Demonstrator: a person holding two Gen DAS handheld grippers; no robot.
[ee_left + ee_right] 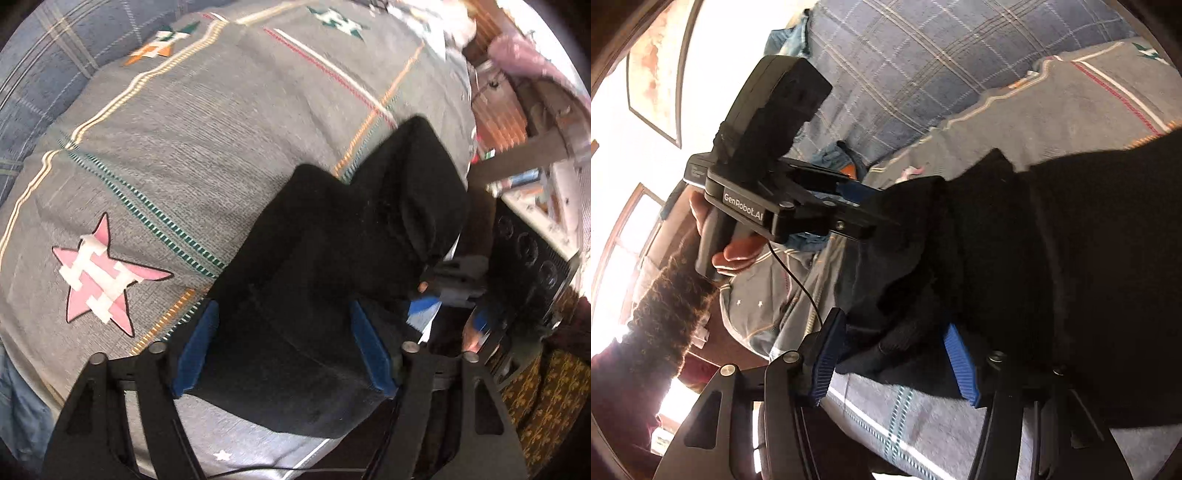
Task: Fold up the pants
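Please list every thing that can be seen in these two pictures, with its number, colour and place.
black pants: one, black, lying on the bedspread.
bedspread: one, grey with coloured stripes, under the pants.
star patch: one, pink and white, on the bedspread, left of the pants.
checked cloth: one, blue, beyond the bedspread.
carpet: one, dark with yellow pattern, lower right, beside the bed.
left gripper: one, black with blue pads, jaws on the pants.
right gripper: one, black with blue pads, jaws on the pants.
left hand: one, around the left gripper's handle.
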